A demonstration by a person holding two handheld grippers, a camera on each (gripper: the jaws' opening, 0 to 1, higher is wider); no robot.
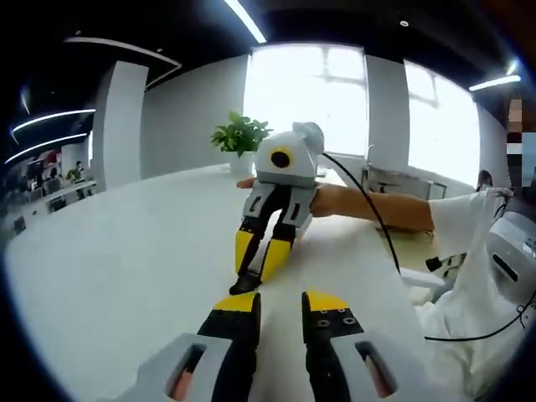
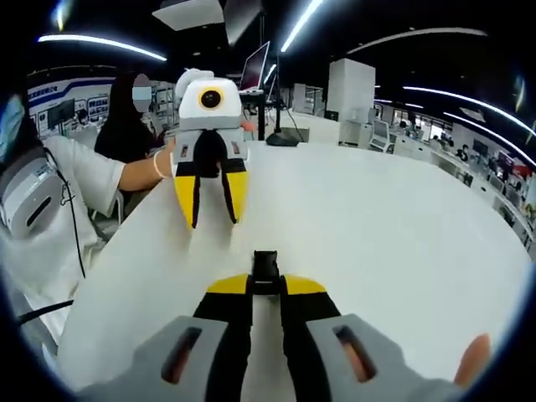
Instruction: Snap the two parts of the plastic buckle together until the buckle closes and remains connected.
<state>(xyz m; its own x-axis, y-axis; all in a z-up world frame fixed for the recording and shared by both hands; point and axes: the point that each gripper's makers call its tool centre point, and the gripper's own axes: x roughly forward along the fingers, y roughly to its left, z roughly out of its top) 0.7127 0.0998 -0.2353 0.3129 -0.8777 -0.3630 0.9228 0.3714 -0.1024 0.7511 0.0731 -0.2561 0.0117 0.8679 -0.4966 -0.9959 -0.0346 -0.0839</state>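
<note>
Right yellow-tipped gripper [image 2: 266, 286] clamped on small black plastic buckle piece [image 2: 265, 266] over white table [image 2: 377, 218]. Left yellow-tipped gripper [image 1: 281, 305] parted, holding nothing.

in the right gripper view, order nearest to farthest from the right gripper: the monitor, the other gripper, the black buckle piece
1. Black buckle piece: clamped at the tips of the right gripper, low centre.
2. Left gripper: facing it across the white table, up and left, jaws apart.
3. Monitor: far behind, at the table's back edge, top centre.
</note>
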